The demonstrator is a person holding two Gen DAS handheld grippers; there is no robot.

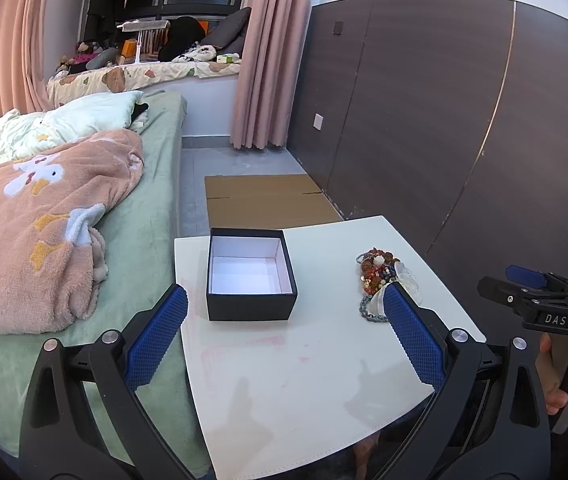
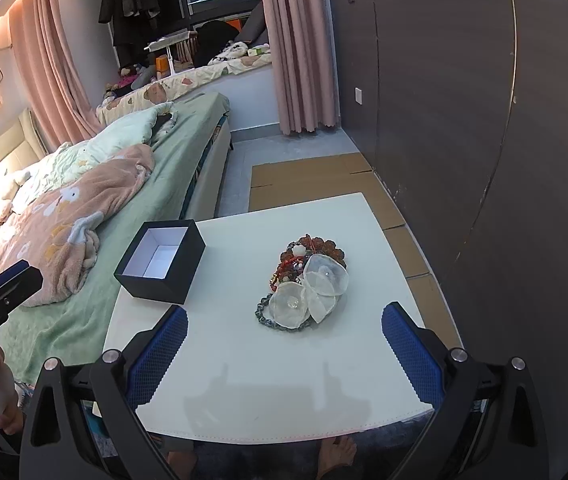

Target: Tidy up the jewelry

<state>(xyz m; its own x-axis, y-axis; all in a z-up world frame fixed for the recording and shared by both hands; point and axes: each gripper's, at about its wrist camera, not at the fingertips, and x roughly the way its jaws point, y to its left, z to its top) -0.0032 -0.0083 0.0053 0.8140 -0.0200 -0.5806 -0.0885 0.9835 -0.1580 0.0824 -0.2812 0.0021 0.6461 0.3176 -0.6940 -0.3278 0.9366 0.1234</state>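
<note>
An open black box with a white inside [image 1: 250,276] stands on the white table [image 1: 276,380], and it is empty. It also shows in the right wrist view [image 2: 162,266]. A pile of jewelry [image 2: 304,284], beads, chains and clear shell-like flowers, lies to the right of the box; in the left wrist view [image 1: 378,276] my finger partly hides it. My left gripper [image 1: 284,304] is open and empty above the table's front, in line with the box. My right gripper [image 2: 284,320] is open and empty, just short of the pile.
A bed with a green sheet and pink blanket [image 1: 44,232] runs along the table's left. Flat cardboard [image 1: 268,200] lies on the floor behind the table. A dark panelled wall [image 1: 464,120] stands on the right. Bare feet [image 2: 336,456] show under the front edge.
</note>
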